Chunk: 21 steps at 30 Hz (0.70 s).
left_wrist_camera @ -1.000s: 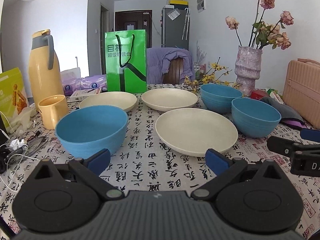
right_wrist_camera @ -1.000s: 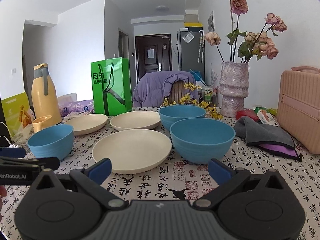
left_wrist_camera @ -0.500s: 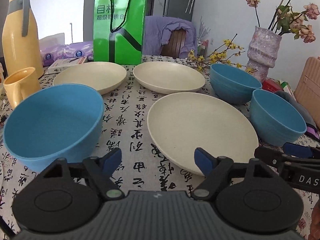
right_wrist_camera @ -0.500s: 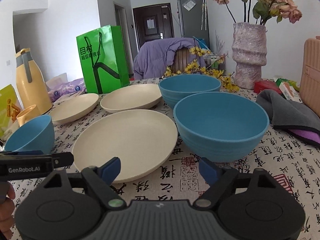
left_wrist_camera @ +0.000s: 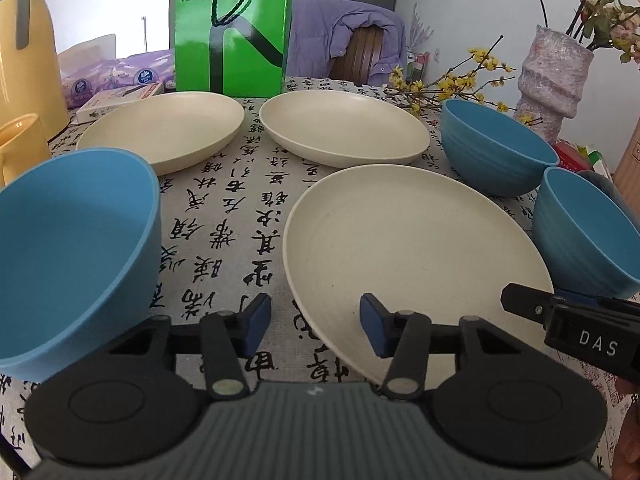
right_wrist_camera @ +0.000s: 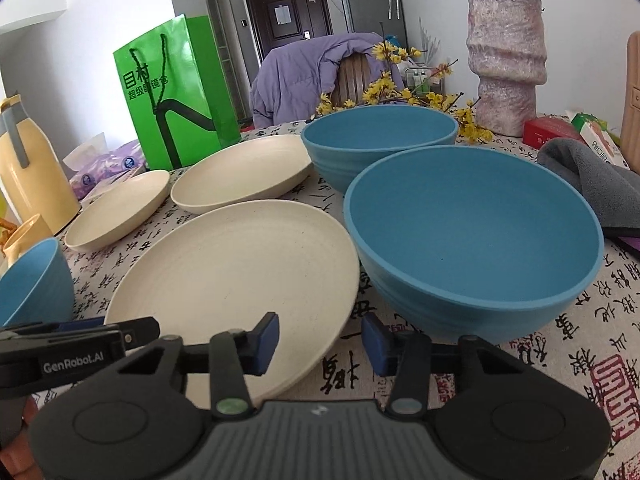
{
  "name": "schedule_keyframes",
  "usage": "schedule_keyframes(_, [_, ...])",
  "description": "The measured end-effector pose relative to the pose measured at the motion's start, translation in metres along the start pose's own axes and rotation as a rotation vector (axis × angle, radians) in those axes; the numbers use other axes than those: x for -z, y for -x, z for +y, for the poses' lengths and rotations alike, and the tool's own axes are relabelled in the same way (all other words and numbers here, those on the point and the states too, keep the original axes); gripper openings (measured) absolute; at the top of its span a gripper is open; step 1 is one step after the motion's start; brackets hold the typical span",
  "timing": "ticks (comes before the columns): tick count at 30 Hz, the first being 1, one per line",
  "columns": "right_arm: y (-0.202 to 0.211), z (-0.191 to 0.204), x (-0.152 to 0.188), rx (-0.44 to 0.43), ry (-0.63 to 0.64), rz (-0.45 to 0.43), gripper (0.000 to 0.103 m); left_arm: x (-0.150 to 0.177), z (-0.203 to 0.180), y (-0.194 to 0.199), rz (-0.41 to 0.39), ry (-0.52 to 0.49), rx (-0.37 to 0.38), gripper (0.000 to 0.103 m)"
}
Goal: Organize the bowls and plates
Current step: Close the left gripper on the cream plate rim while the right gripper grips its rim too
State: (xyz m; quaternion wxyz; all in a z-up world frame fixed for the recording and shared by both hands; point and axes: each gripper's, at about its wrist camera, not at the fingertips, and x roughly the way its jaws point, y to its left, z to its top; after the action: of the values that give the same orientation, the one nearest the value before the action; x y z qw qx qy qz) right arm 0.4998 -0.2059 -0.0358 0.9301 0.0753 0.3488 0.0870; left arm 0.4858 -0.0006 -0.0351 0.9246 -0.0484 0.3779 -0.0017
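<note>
Three cream plates and three blue bowls sit on a calligraphy-print tablecloth. The nearest cream plate (left_wrist_camera: 412,252) lies at the centre, also in the right wrist view (right_wrist_camera: 232,276). My left gripper (left_wrist_camera: 316,330) is open and empty, its jaws straddling that plate's near left rim. My right gripper (right_wrist_camera: 320,340) is open and empty at the plate's near right rim, beside a blue bowl (right_wrist_camera: 476,240). Another blue bowl (left_wrist_camera: 68,248) stands close on the left. Two more plates (left_wrist_camera: 164,128) (left_wrist_camera: 344,126) and a third bowl (left_wrist_camera: 496,148) lie farther back.
A green paper bag (left_wrist_camera: 232,28), a yellow jug (left_wrist_camera: 24,48) and a yellow cup (left_wrist_camera: 20,144) stand at the back left. A pink vase (right_wrist_camera: 506,64) with flowers, a grey cloth (right_wrist_camera: 588,180) and small boxes sit at the right. A chair with a purple jacket stands behind the table.
Both grippers have moved forward and down toward the nearest cream plate. Their jaws have narrowed but stay open.
</note>
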Motion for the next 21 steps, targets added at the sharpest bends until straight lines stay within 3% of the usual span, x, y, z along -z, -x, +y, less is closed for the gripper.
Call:
schedule_keyframes(5, [-0.006,0.002,0.0,0.027,0.007,0.013,0.018,-0.002,0.0,0.0,-0.005,0.005,0.004,0.029])
schedule_keyframes(12, [0.001,-0.001,0.004,0.024,0.004,0.019,0.018,0.003,-0.001,0.009,-0.006,0.009,-0.002,0.02])
schedule_keyframes(21, [0.035,0.006,0.031,0.016,0.037,0.031,0.018,0.033,0.004,0.044,0.017,0.044,0.0,0.019])
